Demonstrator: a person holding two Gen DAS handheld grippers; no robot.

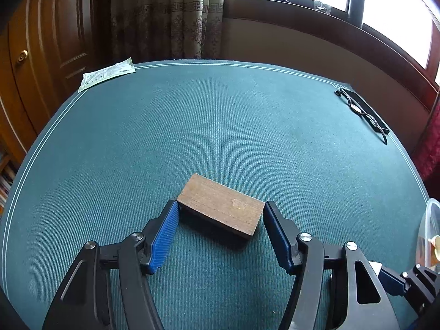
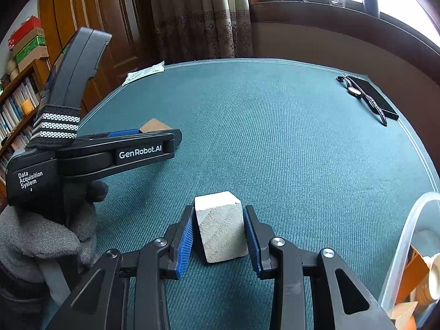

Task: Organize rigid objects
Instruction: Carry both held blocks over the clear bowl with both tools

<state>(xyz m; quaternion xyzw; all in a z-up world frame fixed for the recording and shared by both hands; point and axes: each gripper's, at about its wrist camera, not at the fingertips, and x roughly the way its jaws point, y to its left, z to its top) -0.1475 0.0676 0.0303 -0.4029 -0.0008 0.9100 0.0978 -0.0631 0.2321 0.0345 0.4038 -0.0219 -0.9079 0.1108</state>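
Observation:
A brown wooden block [image 1: 222,205] lies flat on the green table mat [image 1: 220,126]. My left gripper [image 1: 221,209] is open around it, its blue pads [image 1: 165,236] at the block's two ends; the left pad touches a corner. A corner of the block also shows in the right wrist view [image 2: 154,125], behind the left gripper [image 2: 143,134]. My right gripper [image 2: 218,214] is shut on a white-grey stone block [image 2: 220,228], held between its blue pads [image 2: 184,244].
A clear plastic container [image 2: 407,247] with several objects stands at the right edge; its rim also shows in the left wrist view [image 1: 429,220]. A black phone with a wristwatch [image 2: 368,96] lies at the far right. A paper packet [image 1: 107,73] lies at the far left corner.

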